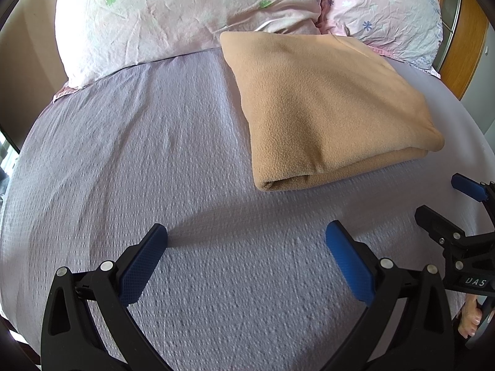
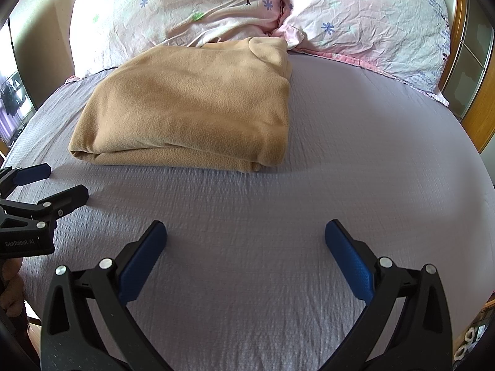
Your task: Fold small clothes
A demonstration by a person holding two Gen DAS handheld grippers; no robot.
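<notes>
Both your grippers, left gripper (image 1: 246,241) and right gripper (image 2: 246,241), hang spread wide, holding nothing, over the bedsheet (image 1: 123,154).
Folded tan fleece (image 2: 191,108) lies beyond them, its far edge touching the pillows (image 2: 355,15).

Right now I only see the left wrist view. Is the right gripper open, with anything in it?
Observer: The right gripper is open wide; only sheet shows inside it.
Operator: Any collar on the fleece at its far end?
Observer: A rounded flap sits at its far right corner, against the pillows.
Operator: And my left gripper from the side?
Observer: It is open, short of the fleece's near left corner, not touching it.
</notes>
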